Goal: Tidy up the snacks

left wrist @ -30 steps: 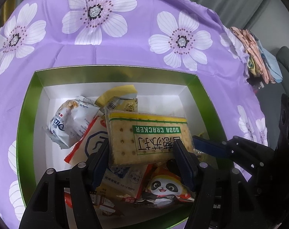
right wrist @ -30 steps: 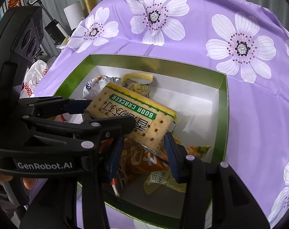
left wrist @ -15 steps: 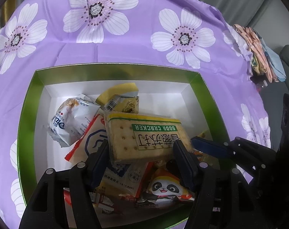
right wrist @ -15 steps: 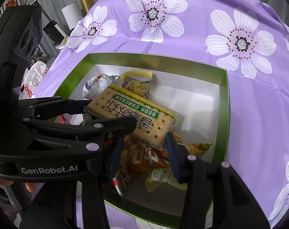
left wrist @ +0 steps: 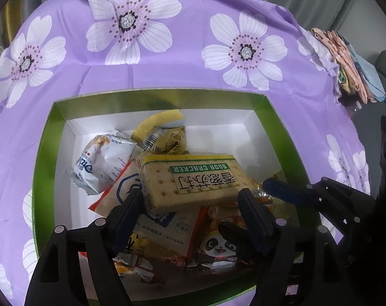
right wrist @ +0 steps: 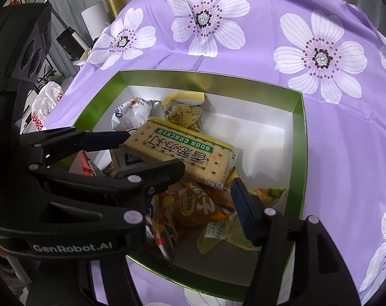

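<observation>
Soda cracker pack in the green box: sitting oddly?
Yes. The yellow soda cracker pack lies tilted across the heap of loose wrappers in the green box, not flat. Both grippers' jaws are opening around it.

Folded clothes [left wrist: 356,63] lie beside the purple flowered tablecloth [left wrist: 187,71].

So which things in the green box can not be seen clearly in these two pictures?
- Panda packet: left wrist view, top hidden by a left gripper finger.
- Orange packet: right wrist view, partly under the soda cracker pack.
- Right gripper: its left finger hidden behind the left gripper.
- Box near wall: cut off by gripper bodies.
</observation>
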A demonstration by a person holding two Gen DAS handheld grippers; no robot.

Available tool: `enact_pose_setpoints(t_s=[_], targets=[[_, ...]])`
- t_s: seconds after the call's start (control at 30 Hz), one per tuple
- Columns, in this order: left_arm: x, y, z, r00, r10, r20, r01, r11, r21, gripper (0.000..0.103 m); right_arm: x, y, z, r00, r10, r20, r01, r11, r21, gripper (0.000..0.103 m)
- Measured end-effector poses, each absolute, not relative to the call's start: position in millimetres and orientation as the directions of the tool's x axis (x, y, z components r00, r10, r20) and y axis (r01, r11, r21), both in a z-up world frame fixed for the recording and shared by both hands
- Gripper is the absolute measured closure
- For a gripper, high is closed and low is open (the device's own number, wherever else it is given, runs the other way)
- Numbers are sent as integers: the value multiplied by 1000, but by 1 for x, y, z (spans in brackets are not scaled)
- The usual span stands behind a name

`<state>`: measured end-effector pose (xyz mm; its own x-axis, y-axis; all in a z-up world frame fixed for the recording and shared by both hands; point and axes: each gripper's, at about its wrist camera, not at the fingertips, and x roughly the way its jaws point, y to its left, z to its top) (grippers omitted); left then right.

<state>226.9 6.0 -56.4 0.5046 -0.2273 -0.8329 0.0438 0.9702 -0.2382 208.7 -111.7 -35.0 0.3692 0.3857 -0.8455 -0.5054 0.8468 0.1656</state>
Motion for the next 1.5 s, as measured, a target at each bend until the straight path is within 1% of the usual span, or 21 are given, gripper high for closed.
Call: enact_pose_setpoints(t_s=[0.13, 0.27, 0.3, 0.33, 0.37, 0.4, 0.47, 0.53, 0.7, 0.87, 0.97, 1.13, 1.5], targets=[[220, 6, -44, 532, -210, -821, 47, 975, -219, 21, 202, -116, -24, 405, 373, -835, -494, 858, 144, 30], [209, 8, -27, 565, -193, -802, 42, 978, -205, 20, 193, -123, -8, 463, 347, -816, -477, 873, 101, 19], [206, 9, -22, 572, -187, -799, 40, 979, -201, 18, 189, -126, -2, 479, 344, -807, -469, 878, 96, 17], [204, 9, -20, 575, -179, -798, 36, 980, -193, 10, 187, -129, 3, 493, 341, -800, -460, 883, 93, 15], [199, 10, -14, 587, -161, -794, 29, 984, -178, 7, 185, -131, 7, 503, 337, -795, -452, 887, 90, 12], [196, 10, -10, 597, -154, -787, 26, 985, -173, 5, 182, -134, 11, 518, 332, -788, -442, 893, 86, 10], [187, 12, 1, 616, -133, -777, 13, 987, -158, 5, 174, -139, 22, 549, 318, -773, -426, 902, 70, 1], [179, 13, 11, 629, -117, -768, 5, 989, -148, 5, 167, -143, 31, 571, 304, -762, -415, 909, 51, 0], [156, 13, 33, 648, -6, -762, -48, 998, -49, 4, 149, -150, 48, 597, 295, -746, -401, 915, 41, 0], [135, 18, 48, 647, 2, -762, -64, 997, -52, 4, 133, -150, 63, 613, 299, -731, -406, 913, 33, 0], [124, 17, 56, 647, 65, -759, -97, 995, 2, 4, 123, -147, 72, 625, 301, -720, -414, 910, 21, 0], [108, 18, 67, 660, 40, -750, -85, 996, -21, 4, 110, -142, 86, 641, 311, -701, -427, 904, 11, 0], [86, 23, 89, 688, 64, -723, -108, 994, -15, 4, 93, -134, 108, 663, 327, -674, -445, 896, -3, 0]])
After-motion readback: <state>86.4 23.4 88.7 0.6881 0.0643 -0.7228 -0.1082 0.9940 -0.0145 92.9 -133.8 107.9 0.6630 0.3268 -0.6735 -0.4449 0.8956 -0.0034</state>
